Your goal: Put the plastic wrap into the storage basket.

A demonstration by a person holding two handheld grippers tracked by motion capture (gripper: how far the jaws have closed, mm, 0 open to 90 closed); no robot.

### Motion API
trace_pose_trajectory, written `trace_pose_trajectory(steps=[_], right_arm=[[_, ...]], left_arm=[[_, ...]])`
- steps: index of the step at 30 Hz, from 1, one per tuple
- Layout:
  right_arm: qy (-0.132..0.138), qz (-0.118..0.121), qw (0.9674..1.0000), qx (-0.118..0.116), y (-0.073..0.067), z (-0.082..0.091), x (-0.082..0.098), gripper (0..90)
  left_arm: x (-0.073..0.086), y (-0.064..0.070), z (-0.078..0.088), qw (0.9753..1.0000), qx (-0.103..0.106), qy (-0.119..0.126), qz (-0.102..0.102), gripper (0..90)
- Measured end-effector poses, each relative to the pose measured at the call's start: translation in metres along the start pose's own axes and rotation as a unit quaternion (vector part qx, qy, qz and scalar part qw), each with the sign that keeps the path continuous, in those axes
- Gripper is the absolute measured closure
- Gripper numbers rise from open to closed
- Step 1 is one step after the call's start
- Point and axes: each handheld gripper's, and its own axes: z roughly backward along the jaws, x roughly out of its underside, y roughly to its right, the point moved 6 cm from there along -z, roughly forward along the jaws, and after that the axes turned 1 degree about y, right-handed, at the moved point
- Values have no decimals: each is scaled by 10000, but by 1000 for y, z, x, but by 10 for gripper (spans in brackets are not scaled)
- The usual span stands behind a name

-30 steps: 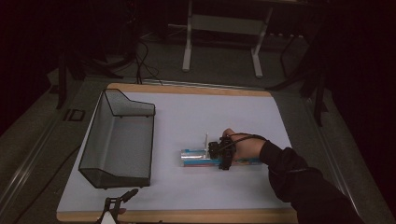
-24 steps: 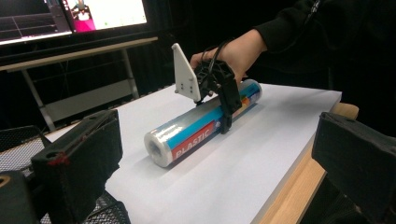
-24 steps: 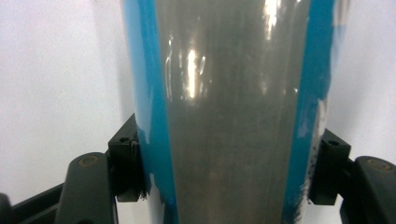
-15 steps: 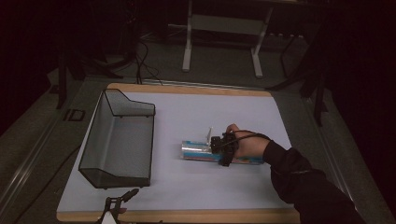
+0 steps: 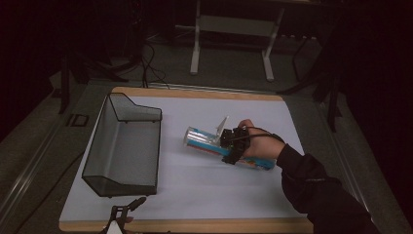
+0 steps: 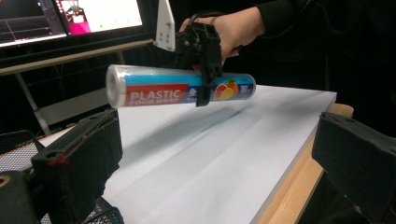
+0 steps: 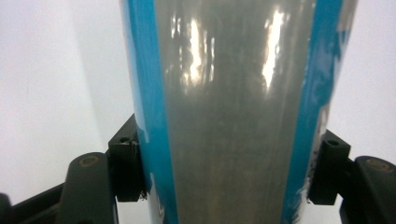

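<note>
A roll of plastic food wrap [image 5: 204,141] in blue packaging hangs above the white table mat, held level. My right gripper [image 5: 232,146] is shut on the roll [image 6: 180,89] around its middle, gripped from above. In the right gripper view the roll [image 7: 233,112] runs upward between both pads, which press its sides. My left gripper [image 5: 127,208] sits low at the table's front edge, left of centre, with its jaws wide apart and nothing between them. Its black fingers [image 6: 79,163] frame the left gripper view.
A black wire mesh basket [image 5: 125,146] stands on the left part of the white mat [image 5: 195,185]. The wooden table edge [image 6: 299,186] runs along the front. Monitors [image 6: 70,18] and a metal stand [image 5: 234,39] are beyond the table.
The right gripper has lifted the roll off the mat and carried it up and slightly toward the far left. The left gripper has stayed put.
</note>
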Motion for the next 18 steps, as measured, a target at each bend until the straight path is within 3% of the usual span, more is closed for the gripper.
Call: trace_pose_trajectory(steps=[4, 14, 15, 18], right_arm=[[184, -307, 9991, -231, 1, 5, -7, 316], [711, -667, 9948, -292, -2, 21, -37, 316], [811, -715, 9939, -237, -2, 23, -41, 316], [1070, -897, 9893, -415, -2, 27, -52, 316]], left_arm=[[-1, 1, 0, 10000, 25, 17, 2, 26], [-1, 1, -2, 9999, 101, 31, 15, 25], [-1, 1, -3, 9999, 106, 38, 21, 26], [-1, 1, -3, 9999, 122, 42, 32, 25]])
